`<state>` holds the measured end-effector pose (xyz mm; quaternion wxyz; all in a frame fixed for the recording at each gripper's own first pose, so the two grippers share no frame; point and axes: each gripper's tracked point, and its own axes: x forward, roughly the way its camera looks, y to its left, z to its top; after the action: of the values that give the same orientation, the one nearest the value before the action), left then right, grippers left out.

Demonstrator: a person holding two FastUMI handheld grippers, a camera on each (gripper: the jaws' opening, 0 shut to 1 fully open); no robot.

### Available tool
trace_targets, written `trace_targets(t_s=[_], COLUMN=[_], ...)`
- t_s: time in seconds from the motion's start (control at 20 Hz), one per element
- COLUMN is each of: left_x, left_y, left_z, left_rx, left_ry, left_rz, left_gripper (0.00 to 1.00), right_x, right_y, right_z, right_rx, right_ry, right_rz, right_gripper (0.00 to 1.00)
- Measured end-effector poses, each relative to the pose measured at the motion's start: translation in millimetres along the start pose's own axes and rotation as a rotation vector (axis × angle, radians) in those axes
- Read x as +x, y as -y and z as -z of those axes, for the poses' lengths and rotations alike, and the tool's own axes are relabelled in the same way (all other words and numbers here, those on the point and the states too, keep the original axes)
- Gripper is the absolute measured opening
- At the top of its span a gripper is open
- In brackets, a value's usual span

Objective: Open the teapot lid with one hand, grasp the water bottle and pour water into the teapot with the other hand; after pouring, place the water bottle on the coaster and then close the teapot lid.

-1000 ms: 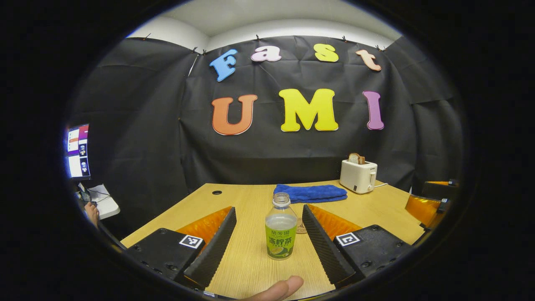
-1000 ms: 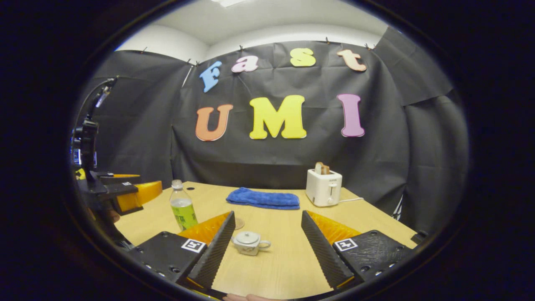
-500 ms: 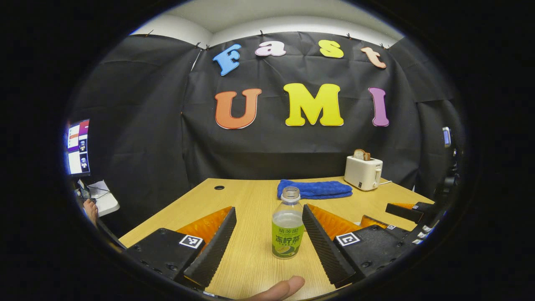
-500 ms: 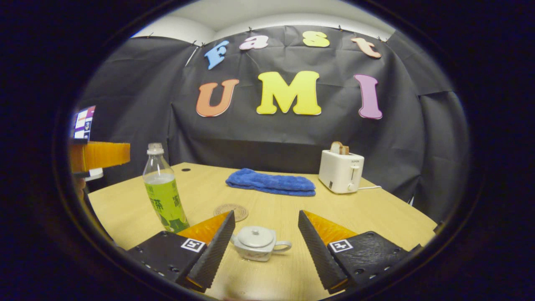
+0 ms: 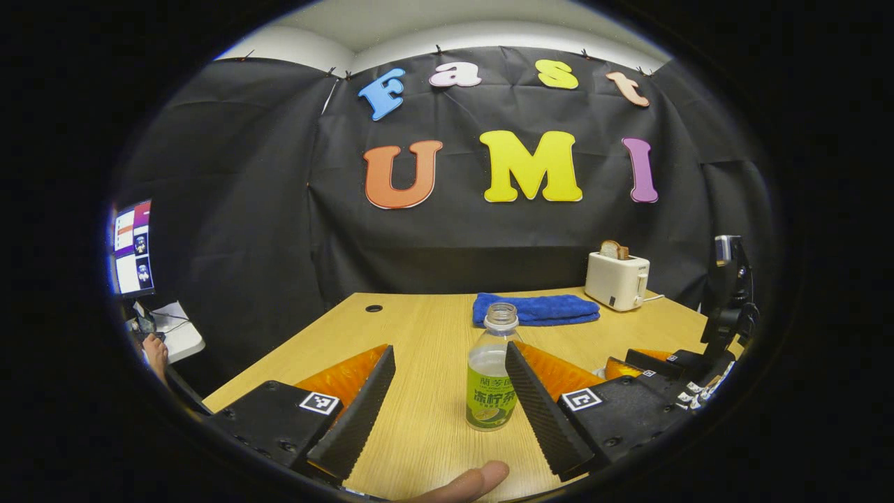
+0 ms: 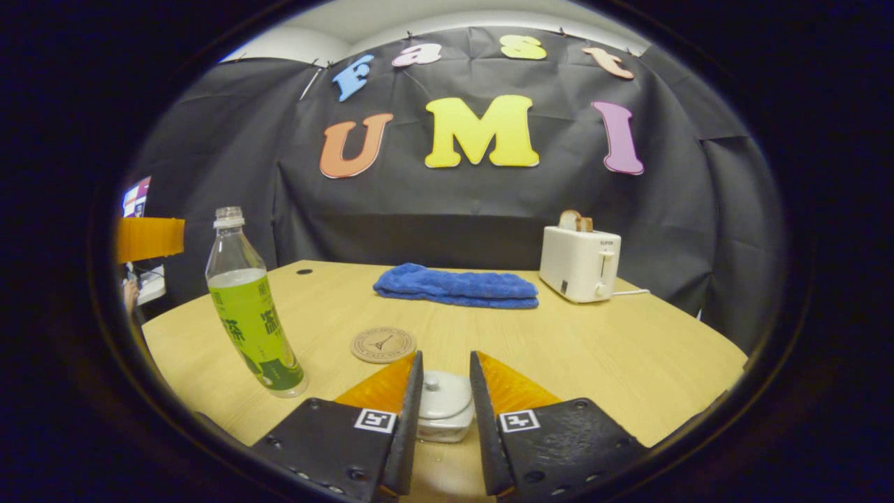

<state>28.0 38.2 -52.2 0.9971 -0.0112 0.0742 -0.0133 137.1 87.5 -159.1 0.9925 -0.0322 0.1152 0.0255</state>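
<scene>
A clear bottle [image 5: 492,377] with a green label and no cap stands on the wooden table [image 5: 419,328]. My left gripper [image 5: 448,349] is open around it, and the bottle stands nearer the right-hand finger. In the right gripper view, the small white teapot [image 6: 441,412] sits with its lid [image 6: 436,391] on. My right gripper [image 6: 445,358] has narrowed its jaws to either side of the lid, and the knob stands free between them. The bottle [image 6: 251,314] stands to the left, with the round coaster [image 6: 383,344] beyond the teapot. The right gripper [image 5: 632,362] also shows low at the right.
A blue towel [image 6: 457,286] and a white toaster [image 6: 580,262] with bread stand at the table's far side. A monitor [image 5: 130,248] and a person's hand [image 5: 155,353] are off to the left. A thumb [image 5: 468,482] shows at the bottom edge.
My right gripper came down over the teapot and its jaws narrowed around the lid. In the left gripper view the bottle drifted from the middle towards the right-hand finger.
</scene>
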Motion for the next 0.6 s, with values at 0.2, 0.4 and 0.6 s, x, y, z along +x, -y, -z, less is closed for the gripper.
trace_targets(t_s=[0.2, 0.4, 0.6], left_x=[0.9, -1.1, 0.5], left_y=[-0.1, 3.9, 4.2], left_z=[1.7, -0.7, 0.4], left_rx=[0.018, 0.019, 0.022], left_ry=[-0.005, 0.004, 0.003], left_rz=[-0.005, 0.009, 0.009], left_gripper=[0.99, 0.99, 0.99], right_x=[2.7, 4.7, 5.5], right_y=[-10.8, -4.6, -6.4], right_z=[1.9, 6.1, 3.7], right_rx=[-0.041, -0.009, -0.020], right_ry=[0.023, 0.038, 0.024], right_rz=[-0.011, -0.026, -0.051], right_gripper=[0.32, 0.08, 0.08])
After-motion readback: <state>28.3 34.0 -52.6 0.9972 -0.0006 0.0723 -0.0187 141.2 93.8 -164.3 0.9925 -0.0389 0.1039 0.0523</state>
